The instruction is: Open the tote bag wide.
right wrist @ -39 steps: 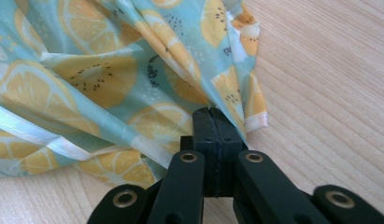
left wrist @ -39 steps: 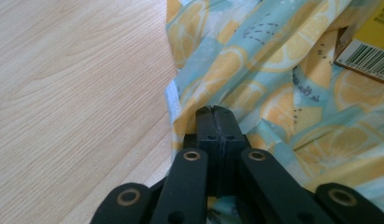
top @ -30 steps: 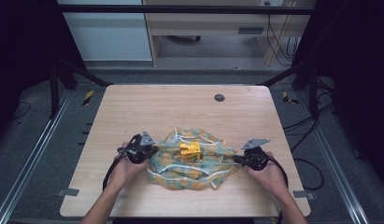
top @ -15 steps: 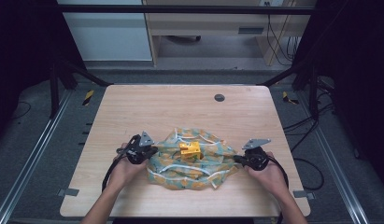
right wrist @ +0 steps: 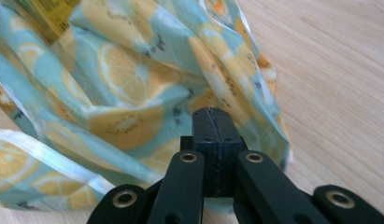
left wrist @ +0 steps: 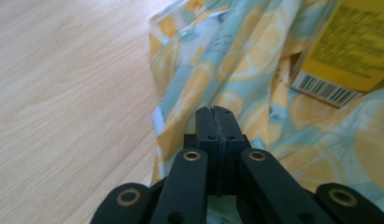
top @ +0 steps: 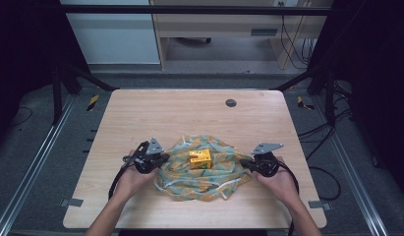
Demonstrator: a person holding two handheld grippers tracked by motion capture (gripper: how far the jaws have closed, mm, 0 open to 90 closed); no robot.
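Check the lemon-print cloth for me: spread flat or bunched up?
Bunched up. The cloth lies in rumpled folds around the yellow box, with raised creases in both gripper views; no edge lies flat.

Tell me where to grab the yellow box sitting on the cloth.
Grip the yellow box across its short sides from above, probably: it sits exposed on the lemon-print cloth, whose folds crowd its base. Both grippers, left and right, are shut at the cloth's edges.

Lab: framed test table (top: 140,113) (floor cables (top: 317,132))
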